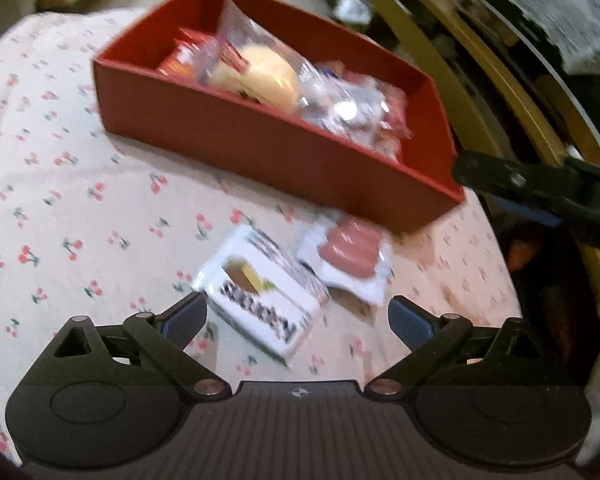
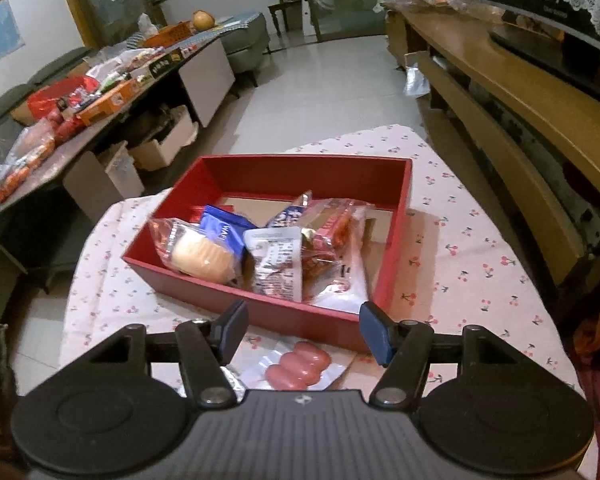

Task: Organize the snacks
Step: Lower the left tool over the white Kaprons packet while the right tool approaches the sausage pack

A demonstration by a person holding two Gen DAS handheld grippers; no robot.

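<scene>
Below the red box point(image 1: 260, 148) at lower centre, left gripper point(image 1: 298, 316) fingers spread, empty, straddling the white packet point(image 1: 260, 304) (sausage pack point(image 2: 296, 364) beside), right gripper point(image 2: 304, 328) likewise empty, both packets seemingly awaiting boxing.

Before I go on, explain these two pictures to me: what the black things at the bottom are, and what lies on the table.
Each picture comes from a camera mounted on hand-held tongs, looking forward between two fingers. No robot: a person carries one in each hand. The left tongs stand open above a white snack box and hold nothing. The right tongs are open and empty too. On the cherry-print tablecloth sits a red box with wrapped snacks inside. Beside it, still outside, lies a pack of pink sausages.
</scene>
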